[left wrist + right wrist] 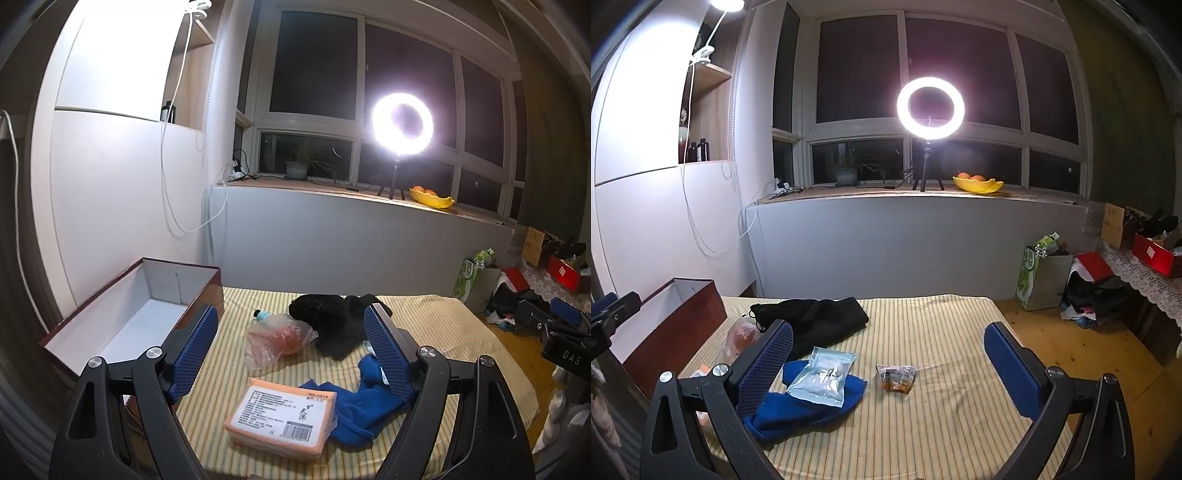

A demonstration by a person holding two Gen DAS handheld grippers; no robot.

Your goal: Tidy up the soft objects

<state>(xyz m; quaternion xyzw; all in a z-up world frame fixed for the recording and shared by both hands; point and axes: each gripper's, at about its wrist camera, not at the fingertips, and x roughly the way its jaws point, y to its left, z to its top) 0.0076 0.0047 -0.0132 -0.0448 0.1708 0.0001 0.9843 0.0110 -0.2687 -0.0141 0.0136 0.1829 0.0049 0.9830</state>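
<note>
Both the left gripper (291, 354) and right gripper (886, 365) hold jaws wide apart, empty; the orange packet (282, 417) lies flat, its long axis angled toward the open box (122, 314).

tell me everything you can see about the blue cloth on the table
The blue cloth is a soft, fleecy-looking fabric in deep royal blue, lying crumpled and partly folded on the striped yellow table cover. A clear sealed packet rests on top of it. In the left wrist view one edge tucks under the orange wrapped pack. Neither gripper holds it.
</note>
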